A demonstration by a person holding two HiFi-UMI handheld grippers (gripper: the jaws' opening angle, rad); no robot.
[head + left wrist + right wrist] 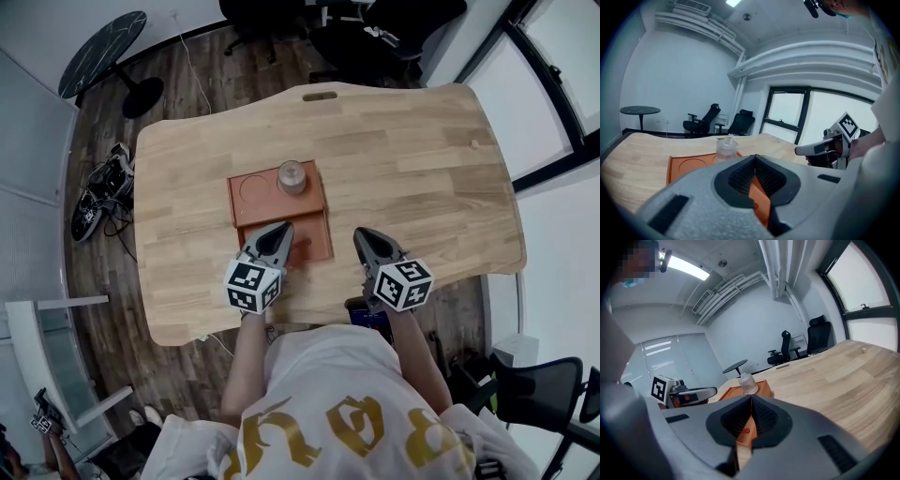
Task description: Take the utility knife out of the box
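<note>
An orange box (251,208) lies flat at the middle of the wooden table (422,187). It has a round recess at its left and a clear lidded cup (292,176) standing on its far right part. No utility knife can be made out in any view. My left gripper (284,228) hovers over the box's near compartment, jaws closed together with nothing between them. My right gripper (361,233) is over bare wood just right of the box, also shut and empty. In the left gripper view the box (689,165) and cup (726,147) lie ahead of the left gripper (755,158).
Black office chairs (375,37) stand beyond the table's far edge, and a round black side table (103,52) is at the far left. Cables and gear (98,192) lie on the floor at left. A small peg (474,144) sits on the table's right part.
</note>
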